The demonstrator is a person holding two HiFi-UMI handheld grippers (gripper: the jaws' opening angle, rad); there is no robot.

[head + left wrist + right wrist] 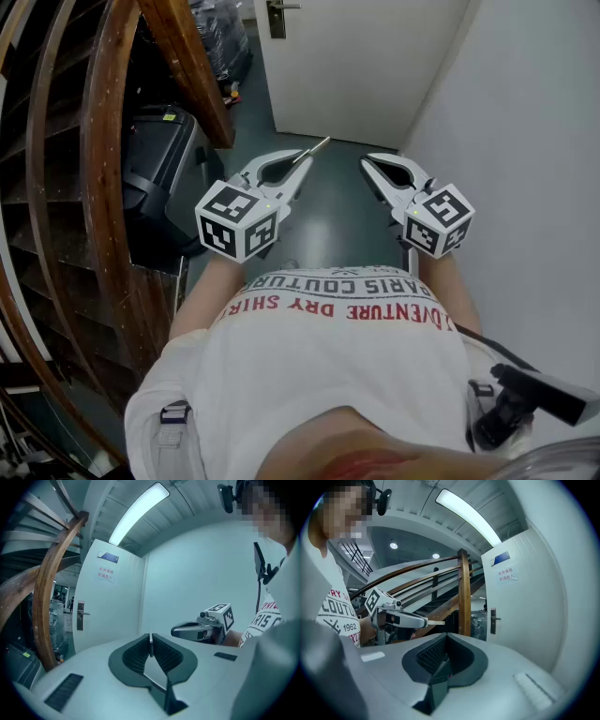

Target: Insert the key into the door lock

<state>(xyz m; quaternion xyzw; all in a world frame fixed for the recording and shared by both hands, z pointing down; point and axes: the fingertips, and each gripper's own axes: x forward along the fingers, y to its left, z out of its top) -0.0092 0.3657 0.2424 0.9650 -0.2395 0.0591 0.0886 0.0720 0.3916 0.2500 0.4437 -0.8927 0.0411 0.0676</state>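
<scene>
Two grippers, one key and one door with one lock plate are seen.
The key (317, 146) is clamped between the nearly closed jaws of the left gripper (298, 161). Its blade sticks out past the tips toward the door (356, 66), well apart from the lock plate (277, 23). The right gripper (367, 164) is held beside the left one, its jaws fully together with nothing between them. One curved wooden stair rail (101, 178) is seen at the left.
</scene>
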